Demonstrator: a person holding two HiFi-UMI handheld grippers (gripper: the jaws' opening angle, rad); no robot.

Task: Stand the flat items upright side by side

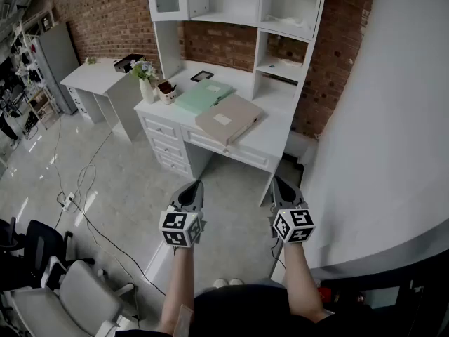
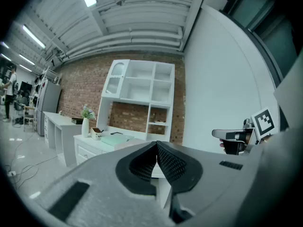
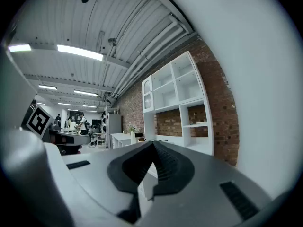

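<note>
A tan flat folder [image 1: 229, 118] and a pale green folder [image 1: 203, 95] lie flat on the white desk [image 1: 277, 135], the tan one partly over the green one. A small dark tablet [image 1: 202, 76] lies behind them. In the left gripper view the green folder [image 2: 116, 139] shows far off on the desk. My left gripper [image 1: 192, 189] and right gripper [image 1: 280, 187] are held side by side well short of the desk, both shut with nothing between the jaws. In their own views the left gripper [image 2: 156, 144] and right gripper [image 3: 152, 144] show closed tips.
A white hutch with open shelves [image 1: 235, 5] stands on the desk against a brick wall. A vase of flowers [image 1: 145, 78] and a small cup [image 1: 167, 92] sit at the desk's left end. A curved white wall [image 1: 393, 132] runs on the right. Office chairs [image 1: 63, 293] and floor cables [image 1: 84, 188] lie left.
</note>
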